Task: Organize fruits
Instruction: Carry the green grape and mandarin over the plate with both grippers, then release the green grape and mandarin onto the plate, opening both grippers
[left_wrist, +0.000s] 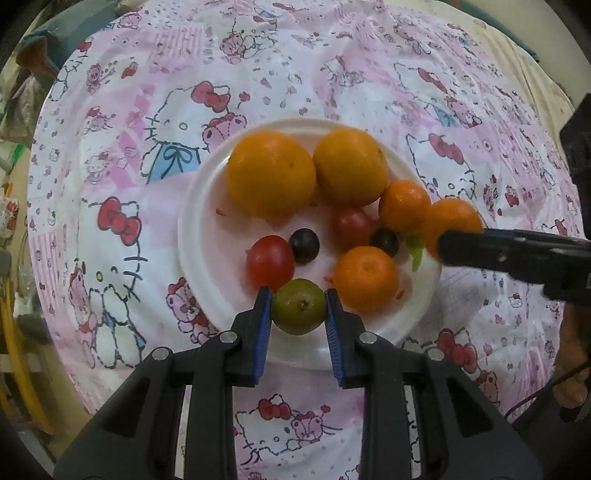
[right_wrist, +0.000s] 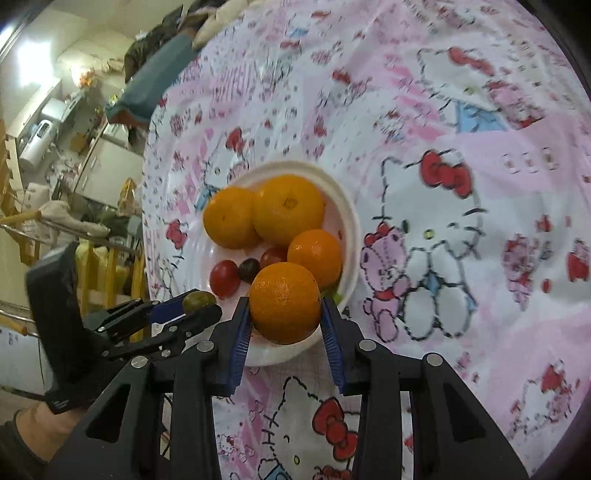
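A white plate (left_wrist: 207, 206) on a pink cartoon tablecloth holds two big oranges (left_wrist: 271, 173), small mandarins (left_wrist: 365, 278), red tomatoes (left_wrist: 269, 262) and dark grapes (left_wrist: 304, 245). My left gripper (left_wrist: 299, 308) is shut on a small green fruit (left_wrist: 300, 310) over the plate's near rim. My right gripper (right_wrist: 285, 315) is shut on a mandarin (right_wrist: 284, 302) over the plate's (right_wrist: 349, 221) edge; it shows in the left wrist view (left_wrist: 454, 236) at the plate's right side. The left gripper with the green fruit (right_wrist: 197, 301) shows at the left in the right wrist view.
The tablecloth (left_wrist: 147, 110) covers a round table whose edge curves at the left. Room clutter (right_wrist: 74, 147) with furniture and yellow rails lies beyond the table's left edge. A small green leaf (left_wrist: 415, 249) lies on the plate by the mandarins.
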